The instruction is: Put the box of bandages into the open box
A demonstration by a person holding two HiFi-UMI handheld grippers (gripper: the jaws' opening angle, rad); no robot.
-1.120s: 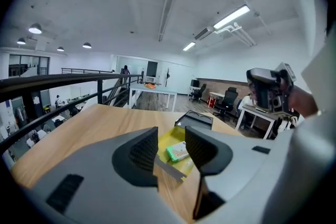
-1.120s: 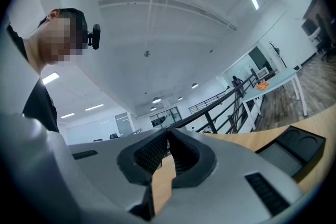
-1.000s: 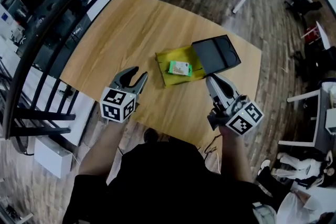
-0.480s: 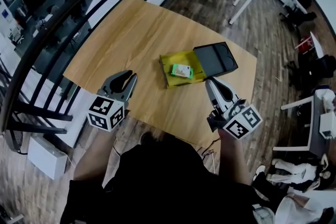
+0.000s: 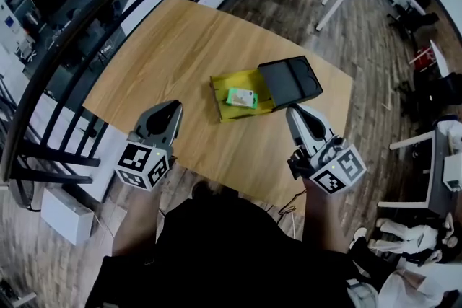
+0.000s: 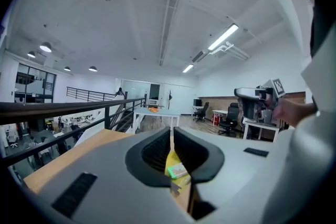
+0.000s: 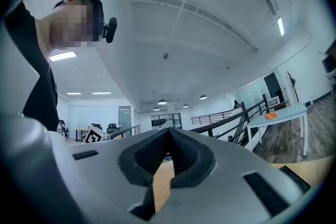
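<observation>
Two empty grippers are held over the table's (image 5: 162, 40) near edge: left gripper (image 5: 173, 107), jaws just closed together; right gripper (image 5: 293, 110), jaws pressed together. Bandages (image 5: 242, 97) are contained in the box (image 5: 225, 111).

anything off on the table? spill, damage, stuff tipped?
Nothing stands out. The green bandage box lies flat inside the yellow open box, and the black lid rests against that box's right side. Nothing looks spilled or damaged on the wooden table.
</observation>
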